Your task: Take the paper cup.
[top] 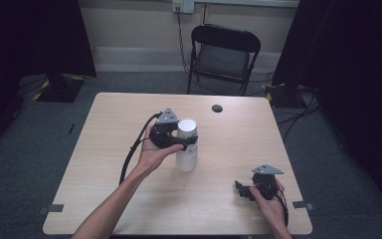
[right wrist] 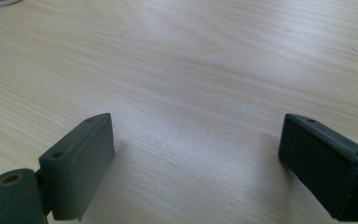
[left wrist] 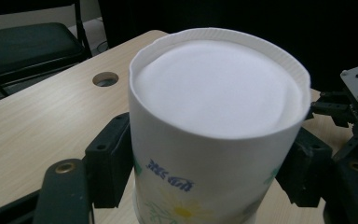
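Observation:
A white paper cup (top: 187, 128) with a blue and yellow flower print stands bottom-up near the middle of the wooden table (top: 109, 129), and it looks like the top of a short stack (top: 186, 160). My left gripper (top: 185, 141) is shut on its upper part. In the left gripper view the cup (left wrist: 214, 93) sits between the black pads (left wrist: 109, 161), which press on both of its sides. My right gripper (top: 242, 188) rests low at the front right of the table. It is open in the right gripper view (right wrist: 196, 158), with bare wood between the jaws.
A black folding chair (top: 224, 52) stands behind the table's far edge. A round cable hole (top: 217, 108) is set in the table top near that edge. Cables lie on the floor to the right. Grey tape marks (top: 54, 208) sit at the front corners.

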### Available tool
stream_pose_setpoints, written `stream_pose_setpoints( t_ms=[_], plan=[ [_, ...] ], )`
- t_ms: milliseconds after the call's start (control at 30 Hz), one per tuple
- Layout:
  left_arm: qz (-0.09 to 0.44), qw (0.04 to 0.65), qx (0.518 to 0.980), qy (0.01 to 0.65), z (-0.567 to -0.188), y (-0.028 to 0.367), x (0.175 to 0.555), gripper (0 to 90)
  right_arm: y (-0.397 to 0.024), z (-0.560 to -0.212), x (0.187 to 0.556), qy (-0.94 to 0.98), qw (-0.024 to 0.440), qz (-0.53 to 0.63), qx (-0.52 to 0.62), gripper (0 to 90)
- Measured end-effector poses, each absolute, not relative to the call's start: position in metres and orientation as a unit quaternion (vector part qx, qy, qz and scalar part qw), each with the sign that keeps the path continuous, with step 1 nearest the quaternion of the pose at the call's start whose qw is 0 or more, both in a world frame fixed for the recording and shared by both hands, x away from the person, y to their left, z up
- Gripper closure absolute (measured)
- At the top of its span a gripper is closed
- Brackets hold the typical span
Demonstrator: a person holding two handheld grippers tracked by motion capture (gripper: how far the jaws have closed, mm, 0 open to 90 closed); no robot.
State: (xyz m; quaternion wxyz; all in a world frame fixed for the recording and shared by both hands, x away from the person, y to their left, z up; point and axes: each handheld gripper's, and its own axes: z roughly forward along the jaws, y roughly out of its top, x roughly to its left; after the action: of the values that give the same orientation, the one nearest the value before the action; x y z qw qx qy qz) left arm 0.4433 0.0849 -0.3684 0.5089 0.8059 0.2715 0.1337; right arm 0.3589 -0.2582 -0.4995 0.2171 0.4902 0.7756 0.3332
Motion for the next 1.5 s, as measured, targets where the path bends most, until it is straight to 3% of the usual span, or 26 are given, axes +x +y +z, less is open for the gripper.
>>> stream_pose_setpoints(
  t_ms=[933,1500],
  plan=[
    [0.166,0.54,0.789,0.243,-0.33,0.089,0.433,30.3,-0.258,-0.5,0.359,0.776,0.217,0.333,0.49,9.9],
    [0.174,0.571,0.762,0.253,-0.312,0.118,0.41,30.5,-0.258,-0.5,0.359,0.776,0.217,0.333,0.49,9.9]
  ],
)
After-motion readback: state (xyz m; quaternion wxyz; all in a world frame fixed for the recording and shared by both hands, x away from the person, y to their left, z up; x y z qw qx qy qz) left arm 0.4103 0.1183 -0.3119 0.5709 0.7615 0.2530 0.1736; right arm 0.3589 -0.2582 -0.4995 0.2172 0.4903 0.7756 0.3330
